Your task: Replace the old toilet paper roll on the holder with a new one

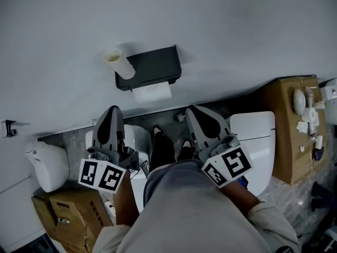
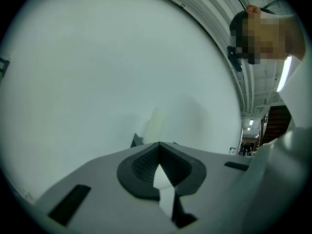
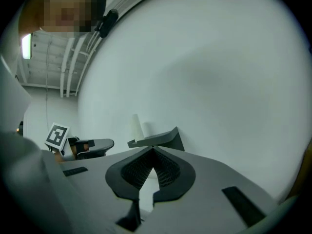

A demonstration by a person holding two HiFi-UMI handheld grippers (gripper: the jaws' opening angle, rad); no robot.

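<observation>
A black toilet paper holder point(image 1: 152, 66) is fixed to the white wall, with a white sheet of paper point(image 1: 151, 91) hanging below it. A bare cardboard tube point(image 1: 119, 63) stands on the holder's left end. My left gripper point(image 1: 111, 112) is below and left of the holder, jaws shut and empty. My right gripper point(image 1: 194, 111) is below and right of it, also shut and empty. In the left gripper view the shut jaws point(image 2: 158, 144) point at the tube point(image 2: 157, 126). The right gripper view has its shut jaws point(image 3: 153, 149) under the holder point(image 3: 158, 139) and tube point(image 3: 136, 126).
A white toilet point(image 1: 255, 136) stands at the right, next to a cardboard box point(image 1: 287, 136) carrying small white items. At the left are a white fixture point(image 1: 47, 165) and stacked cardboard boxes point(image 1: 73, 210). The person's shoes point(image 1: 163, 146) are on the grey floor.
</observation>
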